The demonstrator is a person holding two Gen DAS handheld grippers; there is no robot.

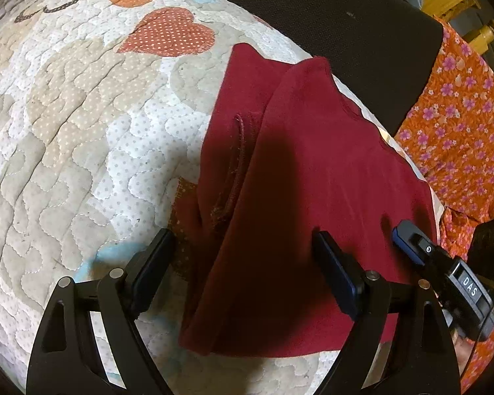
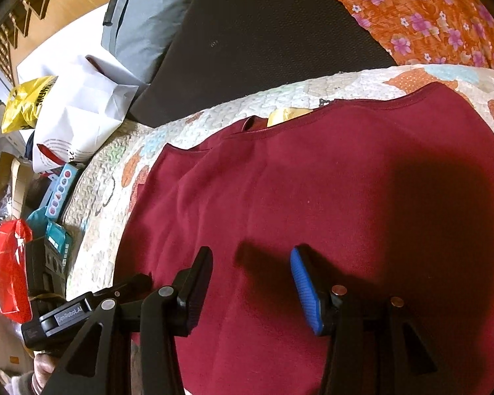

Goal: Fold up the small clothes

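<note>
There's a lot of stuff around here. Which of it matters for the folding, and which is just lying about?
Part of the job:
maroon garment
left gripper
right gripper
quilt

Lying about:
white paper bag
yellow bag
red bag
orange floral cloth

Lighting is warm and fairly bright. Hard, dark shadows fall on the red garment [image 1: 313,164] and the quilt [image 1: 82,131]. Both views show strong fisheye bending and black corners. Focus is sharp centrally, softer at edges.
</note>
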